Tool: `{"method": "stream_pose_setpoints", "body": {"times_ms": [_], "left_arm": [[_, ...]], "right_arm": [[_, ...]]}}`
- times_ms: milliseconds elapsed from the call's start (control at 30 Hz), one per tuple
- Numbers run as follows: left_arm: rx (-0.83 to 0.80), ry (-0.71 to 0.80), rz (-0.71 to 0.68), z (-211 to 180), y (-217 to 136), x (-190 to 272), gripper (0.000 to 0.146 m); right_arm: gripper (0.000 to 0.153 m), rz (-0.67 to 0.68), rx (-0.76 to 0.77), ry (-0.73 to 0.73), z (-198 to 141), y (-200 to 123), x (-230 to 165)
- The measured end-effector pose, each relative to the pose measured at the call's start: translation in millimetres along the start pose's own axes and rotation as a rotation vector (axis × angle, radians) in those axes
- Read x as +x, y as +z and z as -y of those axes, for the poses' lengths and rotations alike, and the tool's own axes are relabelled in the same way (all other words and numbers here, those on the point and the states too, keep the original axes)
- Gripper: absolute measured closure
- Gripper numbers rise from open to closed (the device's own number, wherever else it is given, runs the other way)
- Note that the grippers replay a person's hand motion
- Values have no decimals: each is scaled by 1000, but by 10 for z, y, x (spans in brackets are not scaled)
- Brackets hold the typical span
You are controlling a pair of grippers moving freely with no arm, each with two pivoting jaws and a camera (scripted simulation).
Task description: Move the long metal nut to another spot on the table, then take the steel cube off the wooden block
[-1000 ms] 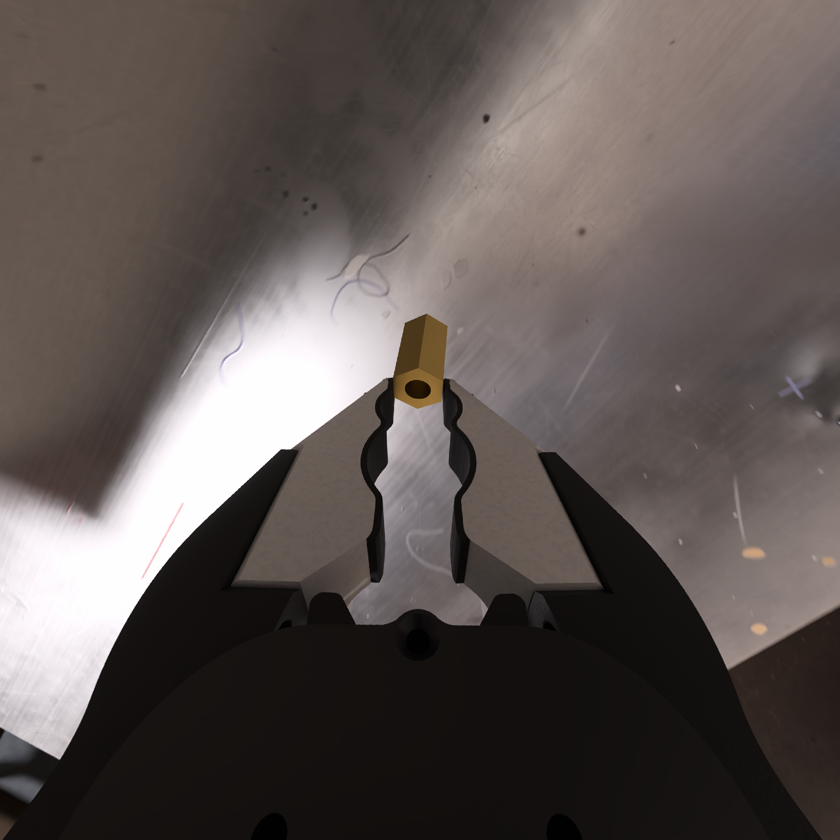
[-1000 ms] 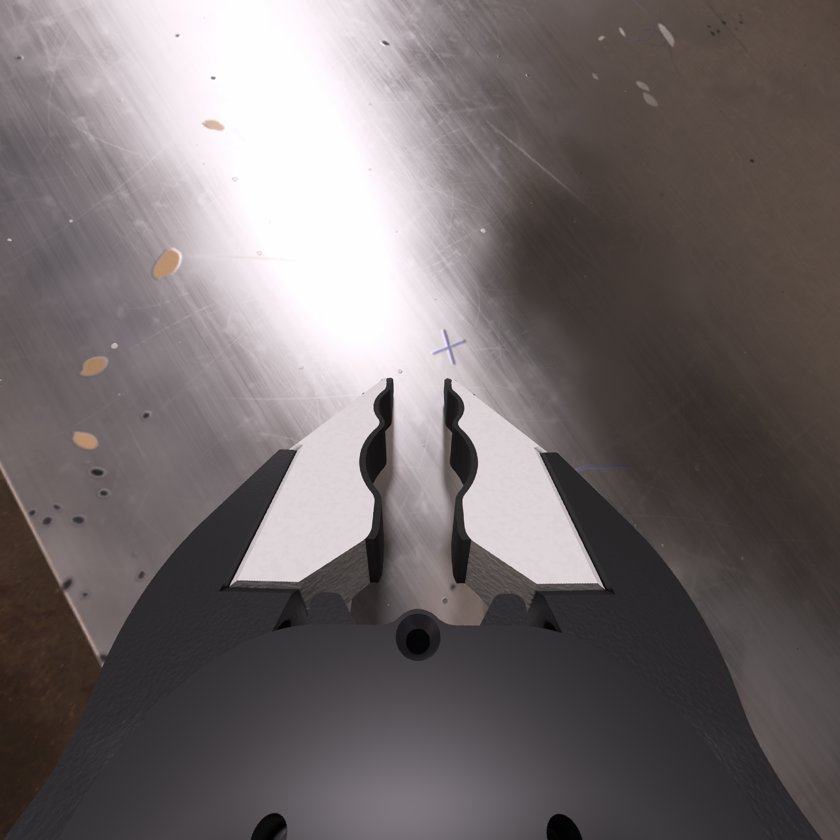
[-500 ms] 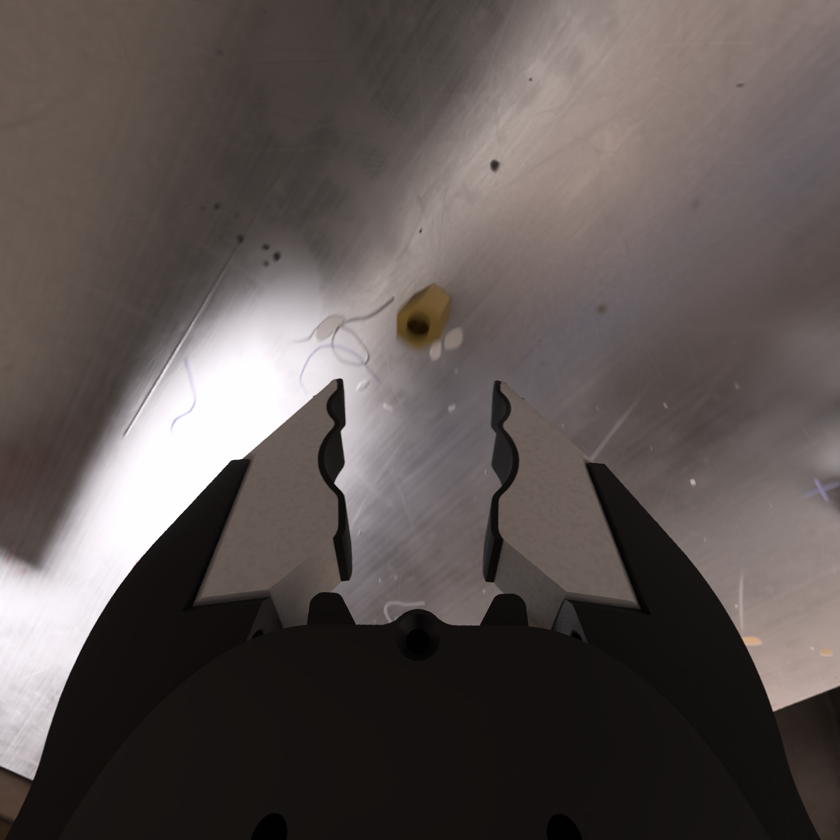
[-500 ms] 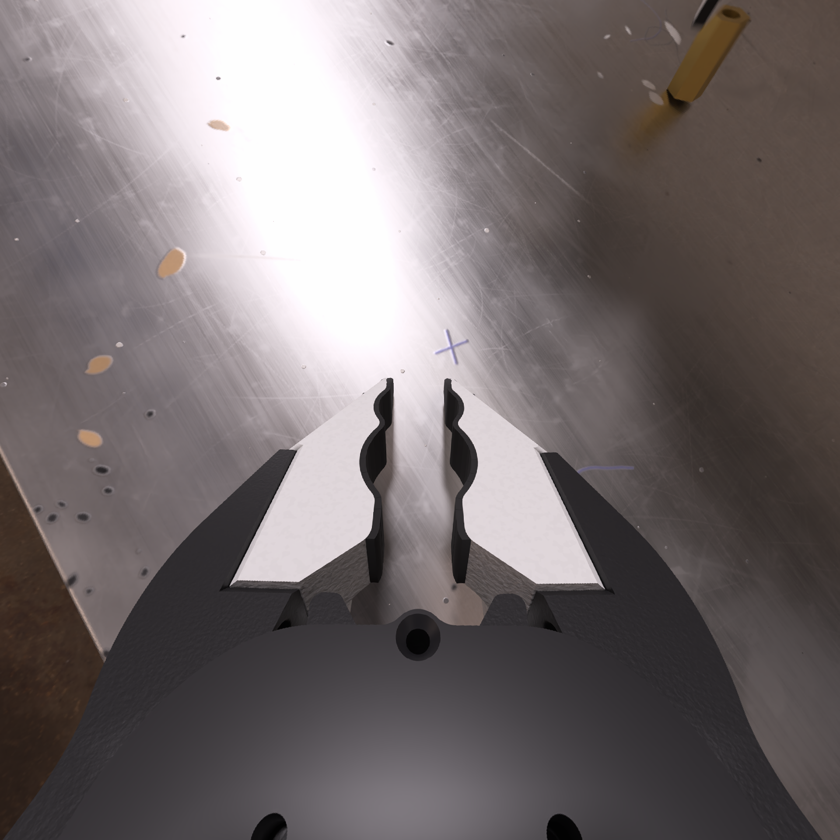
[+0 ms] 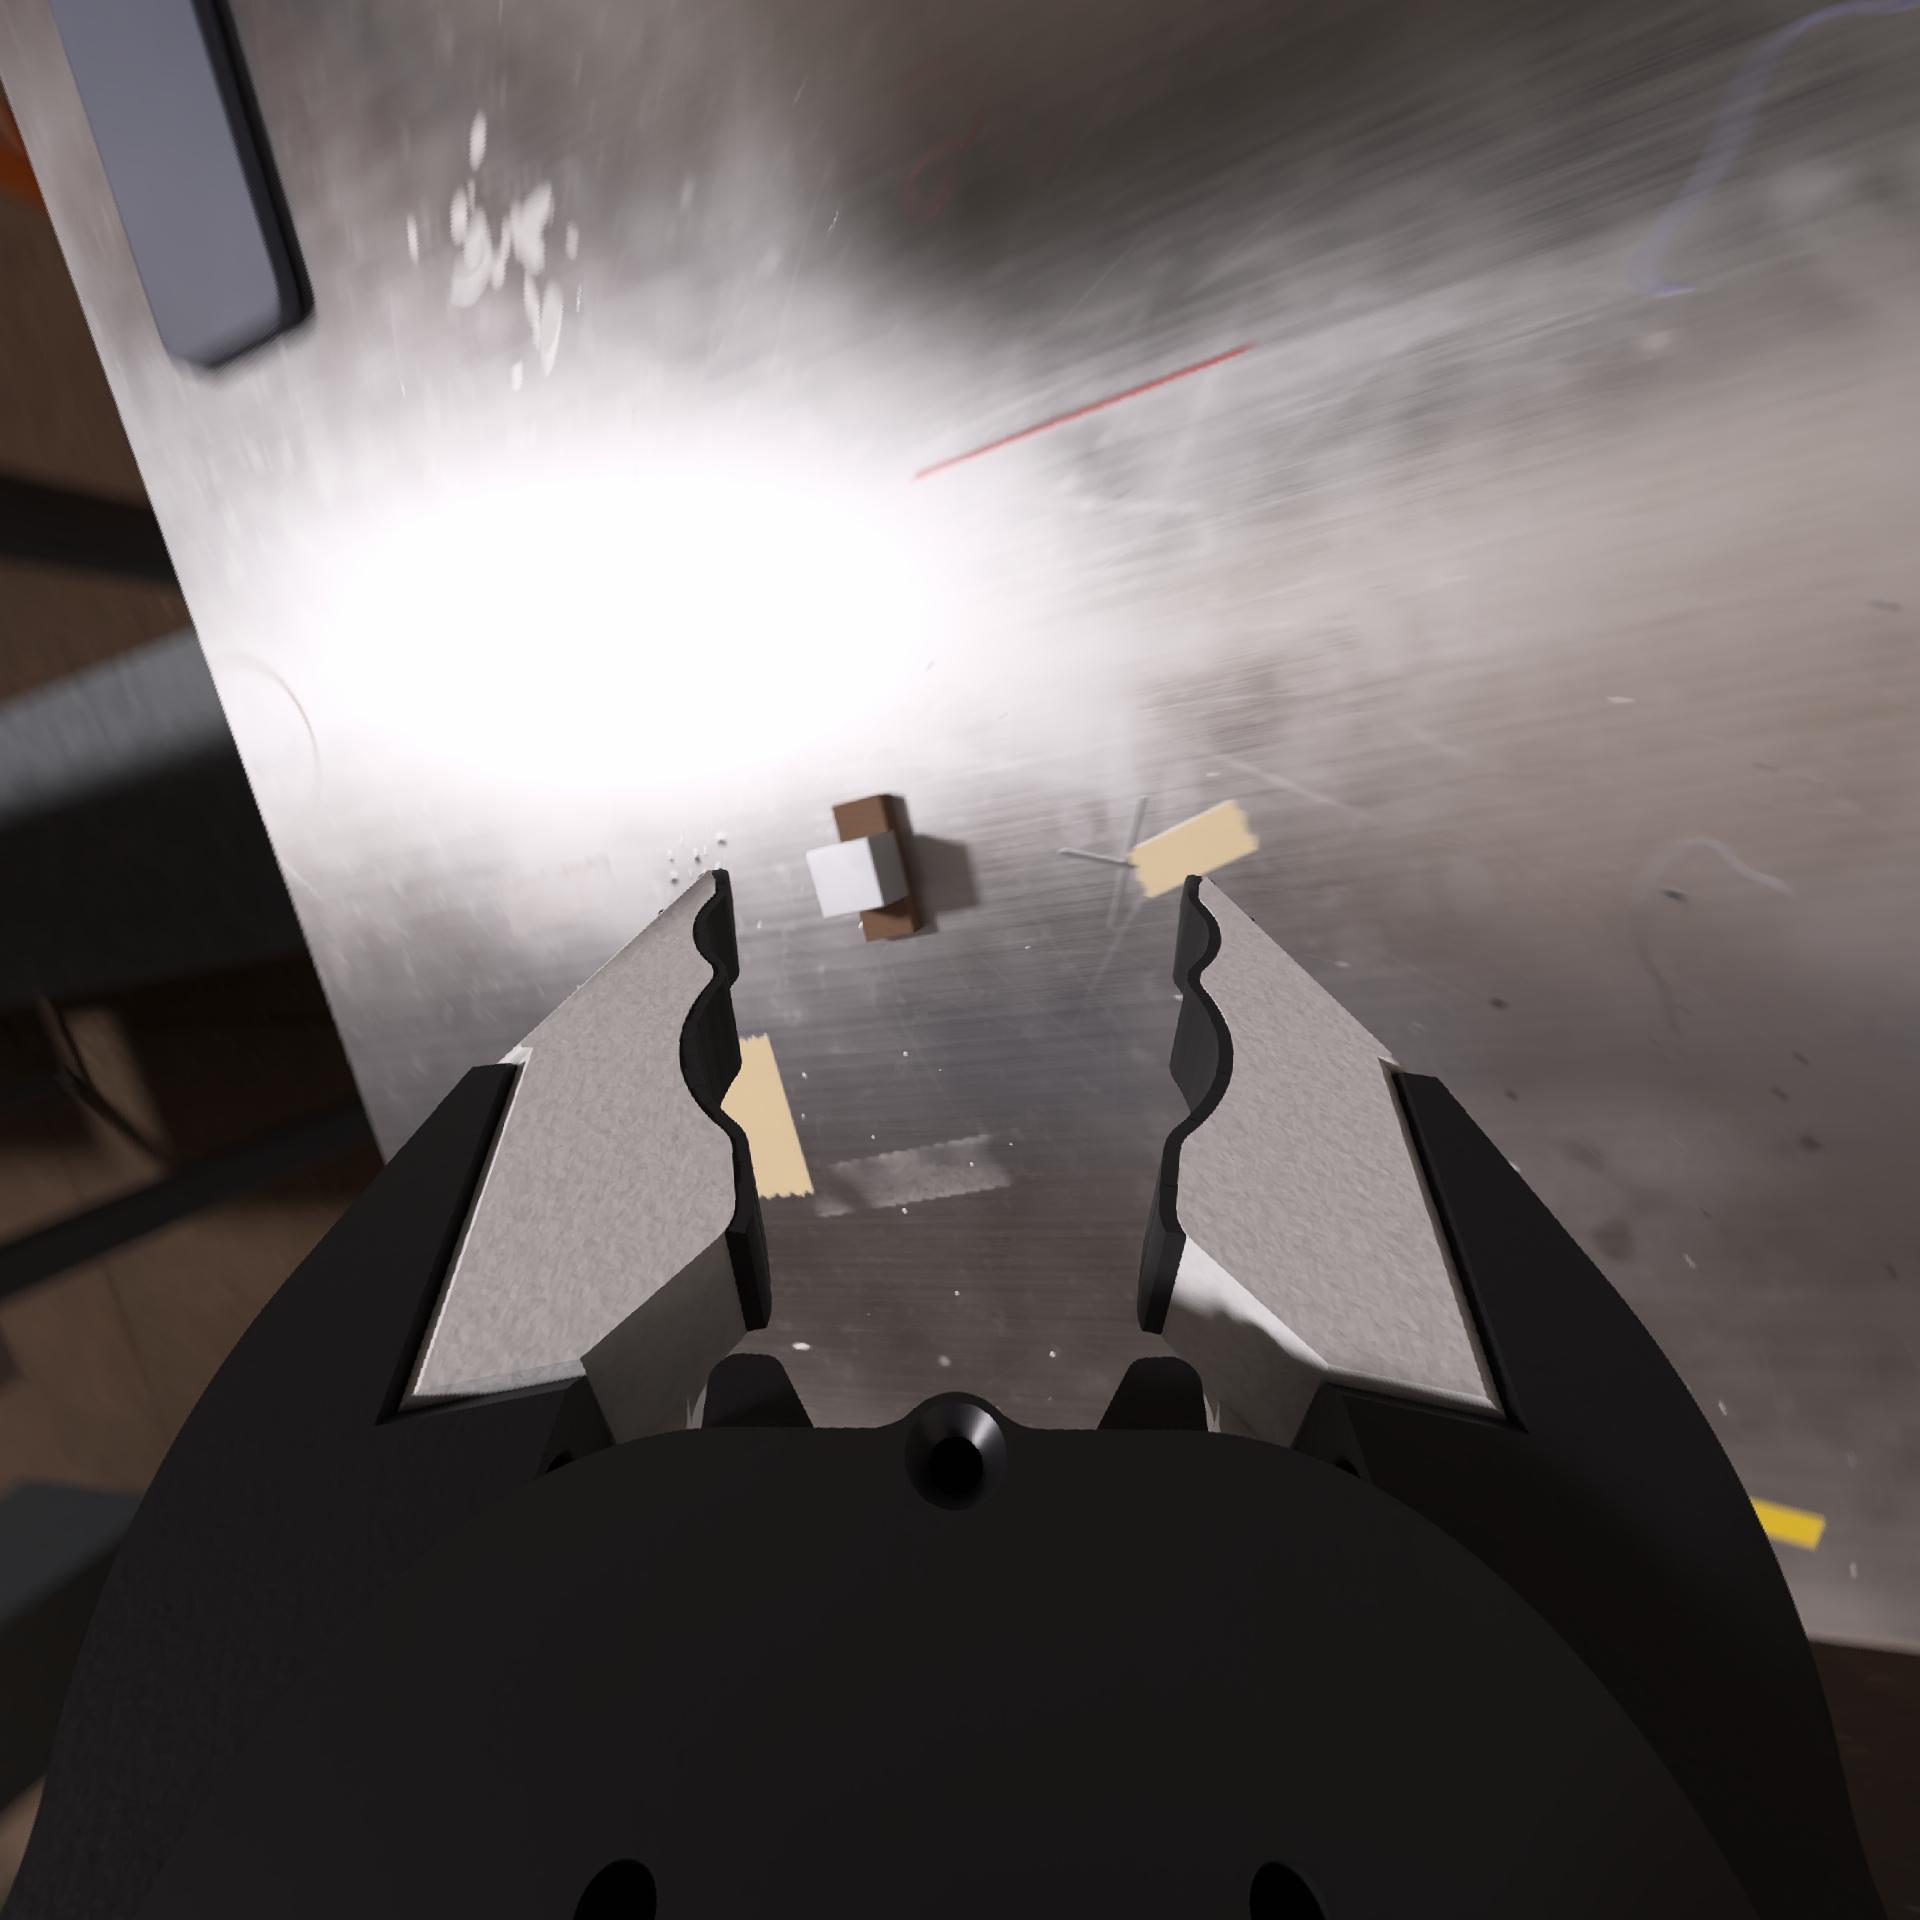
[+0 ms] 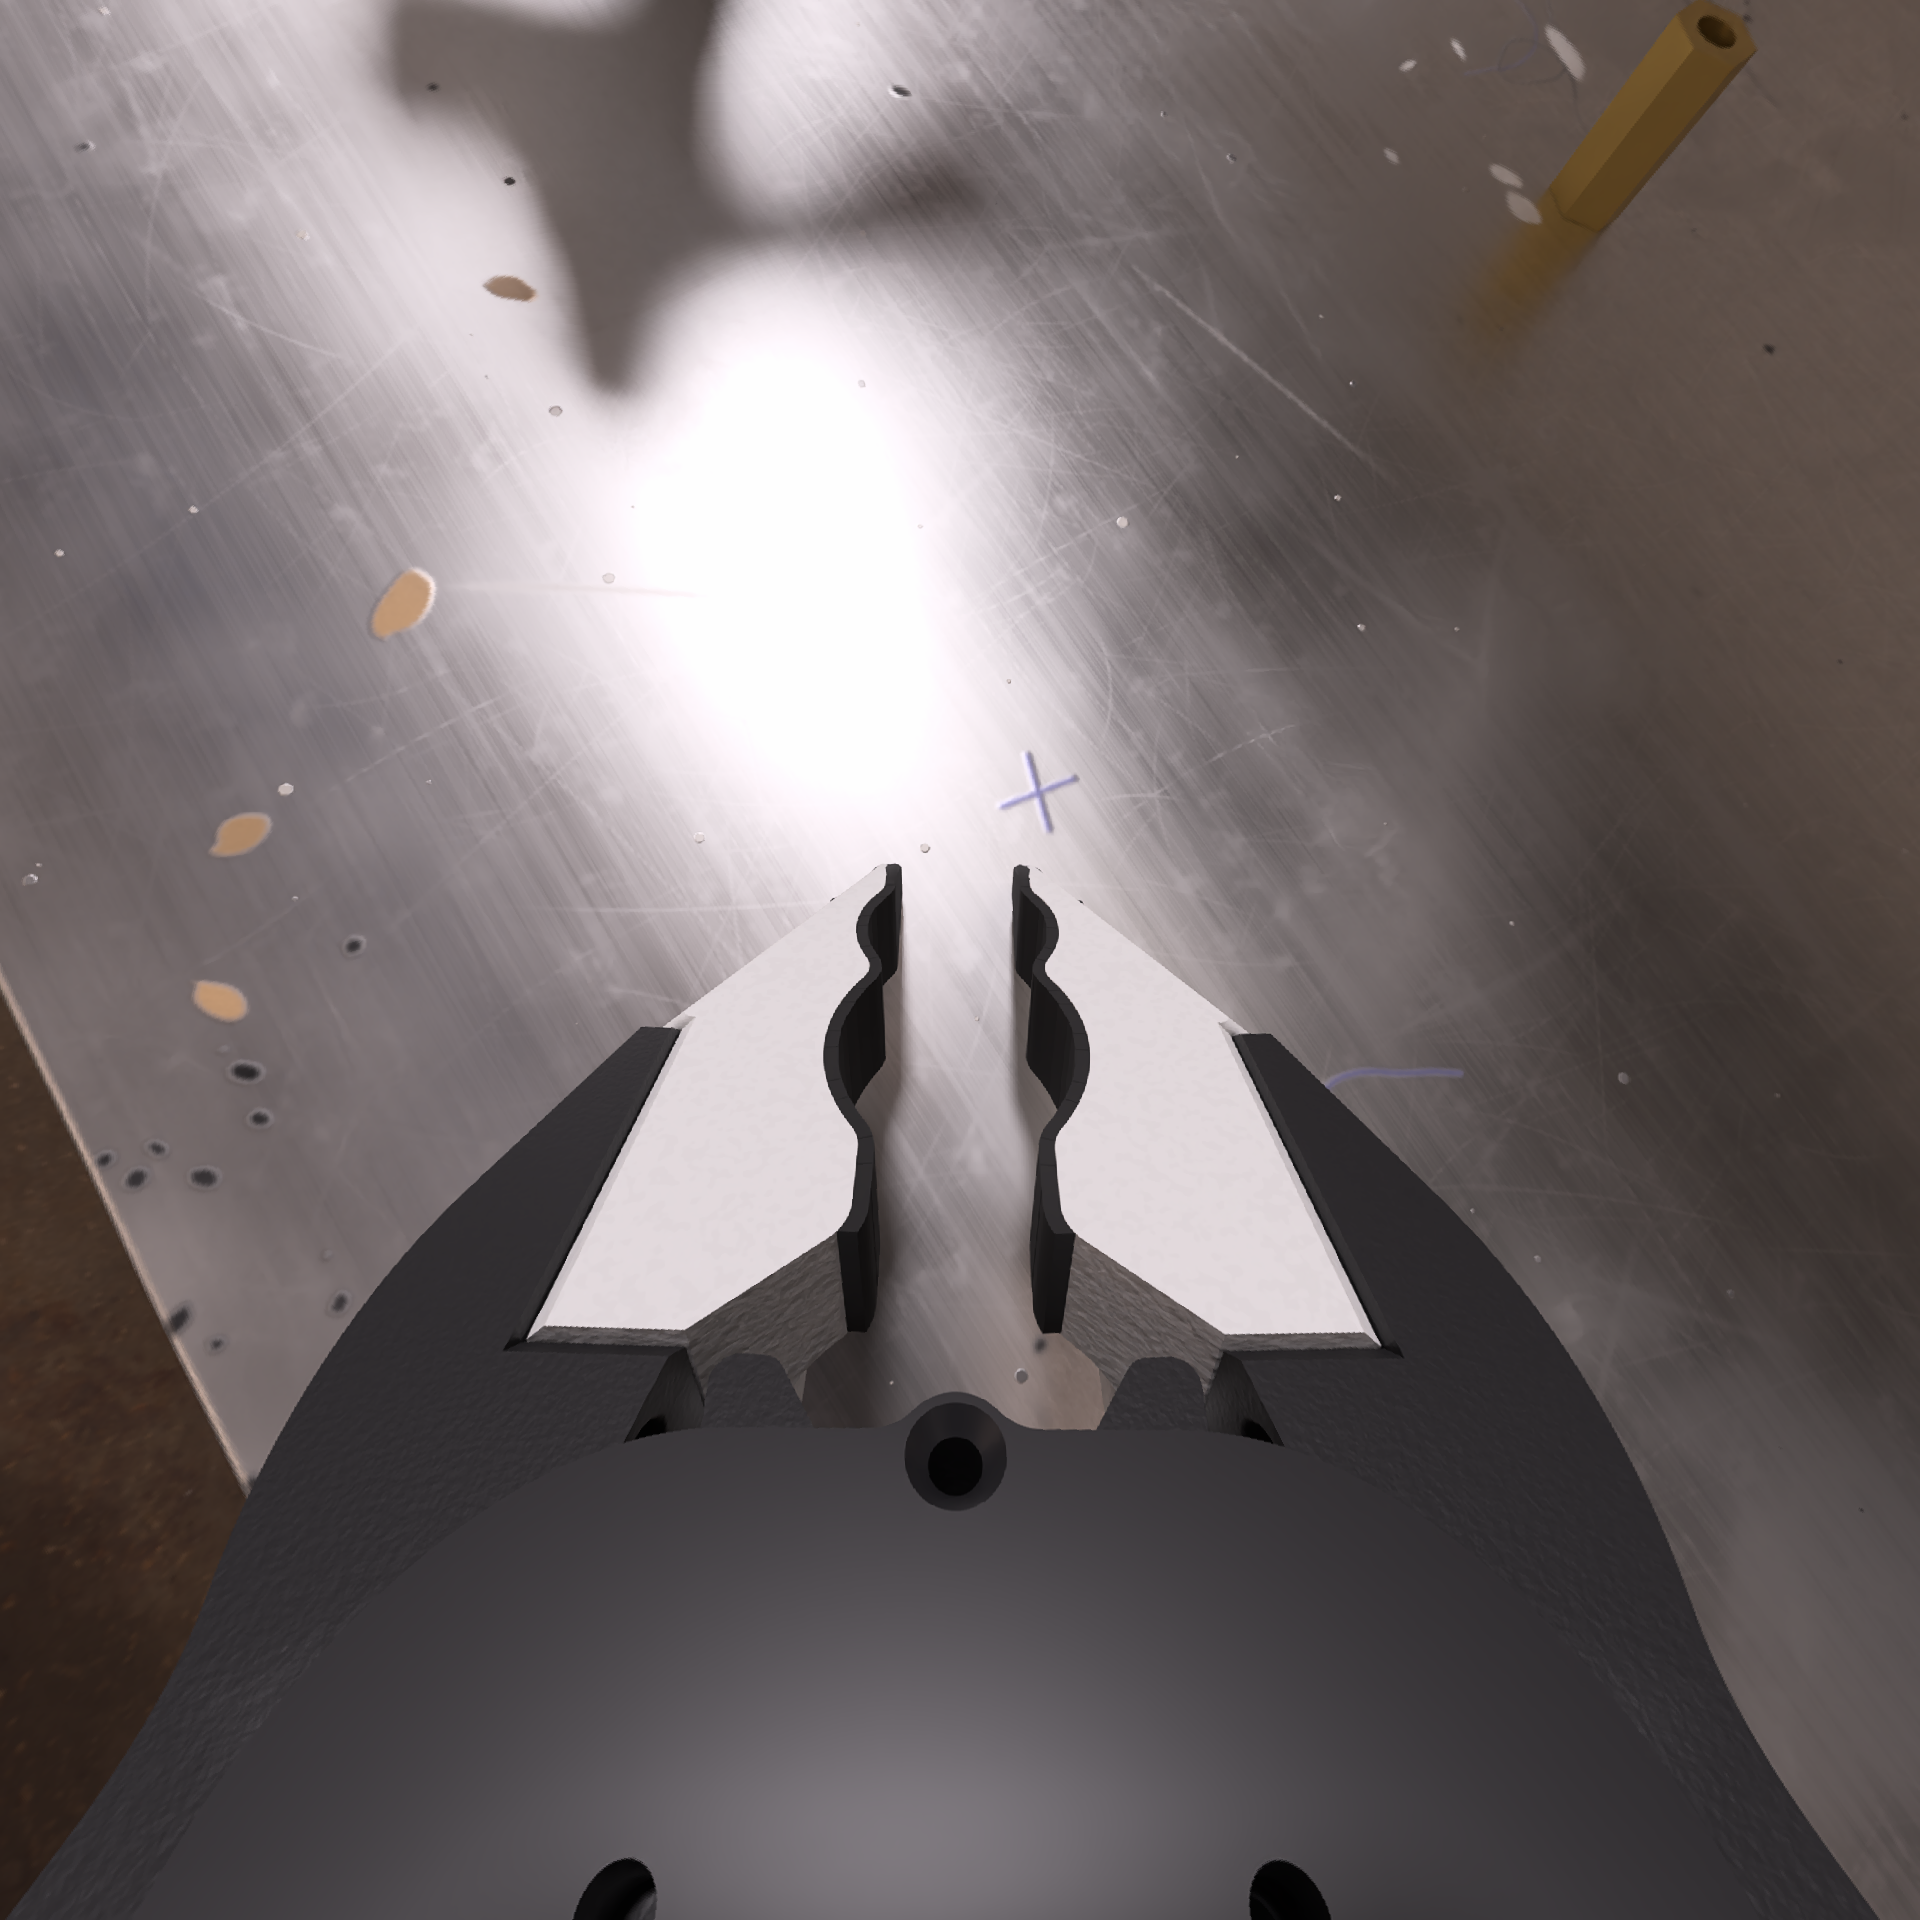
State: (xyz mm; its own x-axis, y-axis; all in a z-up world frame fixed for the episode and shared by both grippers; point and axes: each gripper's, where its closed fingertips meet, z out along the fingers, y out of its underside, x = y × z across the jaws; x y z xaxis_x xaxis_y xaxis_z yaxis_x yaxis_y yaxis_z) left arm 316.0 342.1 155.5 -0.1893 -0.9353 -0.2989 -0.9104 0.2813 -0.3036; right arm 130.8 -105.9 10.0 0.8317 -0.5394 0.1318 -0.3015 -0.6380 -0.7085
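Left wrist view: the left gripper (image 5: 956, 914) hangs above the scuffed metal table (image 5: 1455, 644) with its jaws spread wide and nothing between them. Just above the fingertips, slightly left of frame centre, the steel cube (image 5: 854, 879) sits on the wooden block (image 5: 885, 883), whose brown ends show above and below it. Strips of tan tape (image 5: 1195, 860) lie to the right of the block and beside the left finger; a dark flat slab (image 5: 187, 177) occupies the upper left corner, and a thin red line (image 5: 1081, 414) crosses the glare at upper centre. The cube is not yet touched.

Right wrist view: the right gripper (image 6: 956, 883) points along the table's bright reflection, its jaws drawn to a narrow gap and holding nothing. The long metal nut (image 6: 1631, 130), brass-coloured and hexagonal, is in the upper right corner, apparently propped with one end on the table and free of either gripper. A small blue cross (image 6: 1039, 792) is marked just above the fingertips, and tan spots (image 6: 400, 603) dot the left side.

Judged from these views, the nut's move looks finished, while the second half remains: the wide left jaws appear lined up to approach the cube, which must still be grasped and lifted clear of the block.
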Motion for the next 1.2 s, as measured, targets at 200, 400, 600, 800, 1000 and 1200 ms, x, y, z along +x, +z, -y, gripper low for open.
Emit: {"method": "stream_pose_setpoints", "body": {"times_ms": [200, 400, 600, 800, 1000, 1200], "left_arm": [[-159, -188, -21, -436, 842, -245, 75], [-235, -249, -7, -672, 1150, -359, 81], [-275, -243, 21, -791, 1277, -358, 90], [-213, -256, 34, -705, 1329, -371, 116], [-96, -188, -47, -496, 847, -279, 117], [297, 257, -213, 162, -250, 482, 118]], "right_arm": [[132, -13, 5, -16, 5, -6, -4], [133, -13, 7, -25, 1, -17, -21], [133, -15, 8, -29, 1, -20, -25], [133, -18, 9, -33, 2, -21, -27], [133, -3, 5, -21, -7, -22, -33], [133, 3, 3, -14, -9, -20, -33]]}}
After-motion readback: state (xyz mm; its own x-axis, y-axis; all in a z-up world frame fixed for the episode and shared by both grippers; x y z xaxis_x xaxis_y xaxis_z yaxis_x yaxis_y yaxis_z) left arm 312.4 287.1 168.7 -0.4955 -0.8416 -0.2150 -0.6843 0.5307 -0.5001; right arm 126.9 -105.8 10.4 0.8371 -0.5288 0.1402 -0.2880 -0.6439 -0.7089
